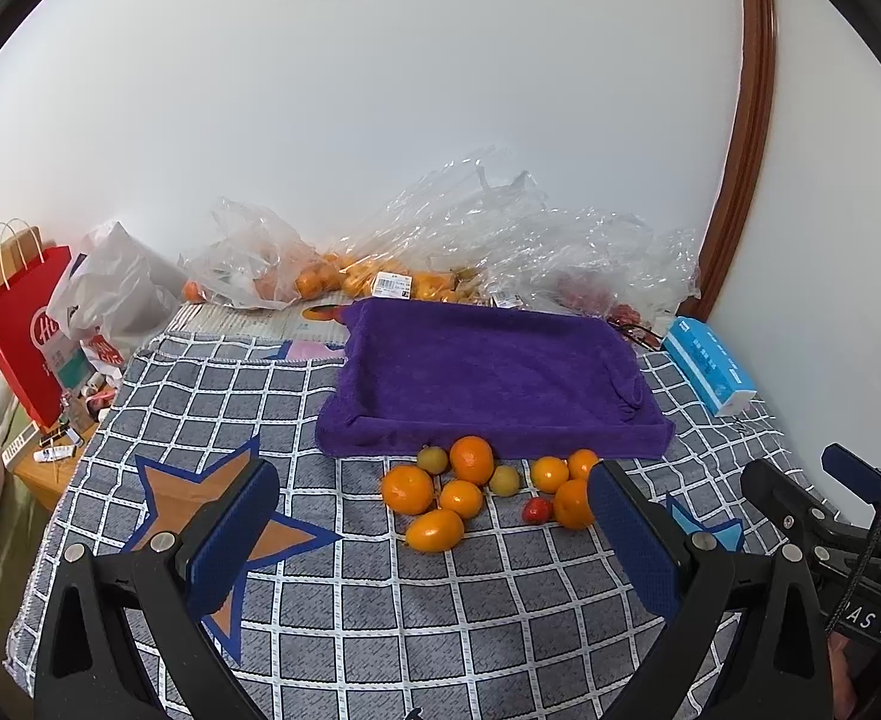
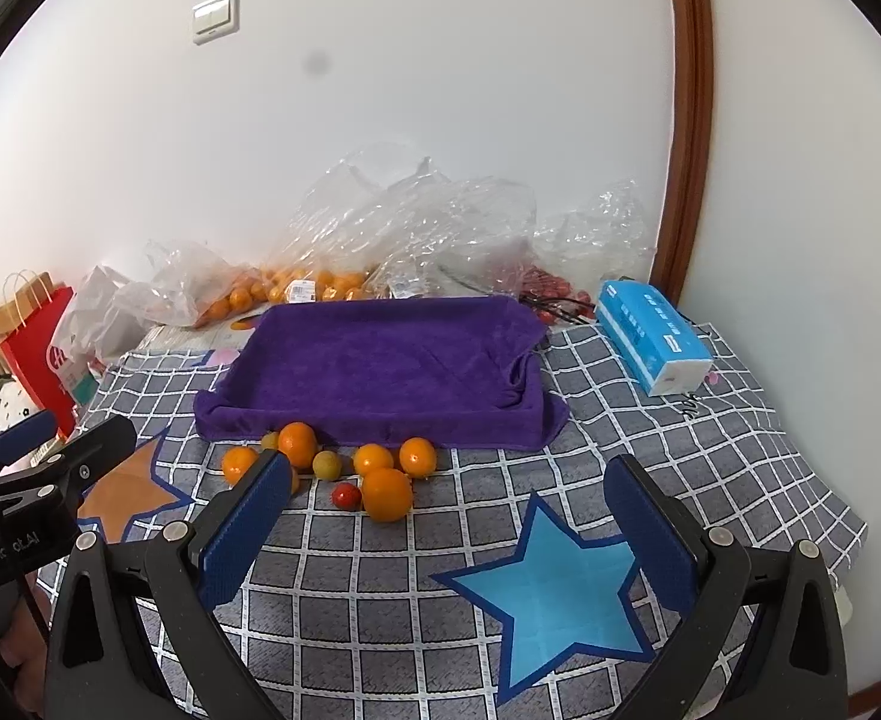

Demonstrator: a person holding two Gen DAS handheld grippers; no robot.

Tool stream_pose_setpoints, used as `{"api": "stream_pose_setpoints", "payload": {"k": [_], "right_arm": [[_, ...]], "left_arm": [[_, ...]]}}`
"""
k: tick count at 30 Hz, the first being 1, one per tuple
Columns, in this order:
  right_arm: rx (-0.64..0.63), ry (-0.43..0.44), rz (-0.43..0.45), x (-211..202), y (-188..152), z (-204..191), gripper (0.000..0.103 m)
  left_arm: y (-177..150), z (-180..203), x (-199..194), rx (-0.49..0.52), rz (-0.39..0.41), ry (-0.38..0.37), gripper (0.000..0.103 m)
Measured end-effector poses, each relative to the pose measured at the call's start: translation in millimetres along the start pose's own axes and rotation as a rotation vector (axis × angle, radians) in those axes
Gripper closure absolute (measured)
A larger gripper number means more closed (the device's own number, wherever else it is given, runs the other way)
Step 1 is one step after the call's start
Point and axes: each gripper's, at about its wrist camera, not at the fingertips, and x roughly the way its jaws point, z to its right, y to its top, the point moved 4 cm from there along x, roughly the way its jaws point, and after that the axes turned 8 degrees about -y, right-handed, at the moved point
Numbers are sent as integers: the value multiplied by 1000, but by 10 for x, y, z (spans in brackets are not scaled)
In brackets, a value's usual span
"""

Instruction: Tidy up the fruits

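While both grippers hang wide open and empty over the checked cloth [image 1: 380, 630], the fruits [image 1: 476, 489] lie in a loose heap just in front of the purple tray [image 1: 488, 372], touching its near edge.

Far left of the tray stand a red paper bag [image 1: 17, 330] and a white plastic sack [image 1: 122, 288]. Then comes the left gripper [image 1: 434, 531], its ribbed blue pads apart, low before the heap. The heap holds round oranges [image 1: 471, 459], one oval orange fruit [image 1: 434, 530] nearest the camera, two dull yellow-green ones [image 1: 432, 459], and a small red tomato [image 1: 536, 509]. I judge the oranges light and firm with a slightly slippery skin; the best hold is across the middle, the pads on opposite sides. The tomato is probably soft and needs a gentle squeeze. All are round and may roll when a neighbour is lifted.

The tray is covered with a soft, fluffy towel, with nothing in it. Behind it lie crinkled clear bags [image 1: 452, 240] with more fruit. Right of the tray lies a blue tissue pack [image 2: 650, 336]. The right gripper [image 2: 449, 516] is to the right of the heap.
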Motion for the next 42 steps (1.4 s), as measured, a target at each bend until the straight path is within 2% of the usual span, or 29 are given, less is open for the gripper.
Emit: {"api": "stream_pose_setpoints", "payload": {"k": [14,21,25,28,30,32,36,39,41,42], "right_arm": [[16,5,-94,632,-181,-24,0],[19,-68,-120,949,-301,30,0],[-4,-44,-177,1129,-388,40,4],[12,-13,-188,1188,-439,33,6],[24,21,-199,1236,-473,8,10],[40,61,-221,1287,-508,-48,18],[64,163,-239,1349,-526,-210,25],[42,171,-239,1418,-524,-350,28],[13,161,-254,1481,-544,-429,40],[1,163,-261,1513,-559,-465,43]], "left_arm": [[-148,-221,489,-7,-73,43,0],[-230,-402,755,-18,-127,66,0],[-283,-555,873,-32,-155,79,0],[-312,-661,938,-38,-170,70,3],[-334,-731,952,-55,-165,77,4],[-357,-781,973,-75,-168,65,4],[-389,-819,1033,-99,-180,37,4],[-410,-786,1093,-95,-199,11,6],[-405,-750,1129,-88,-199,-4,8],[-400,-739,1140,-88,-196,-9,8]]}}
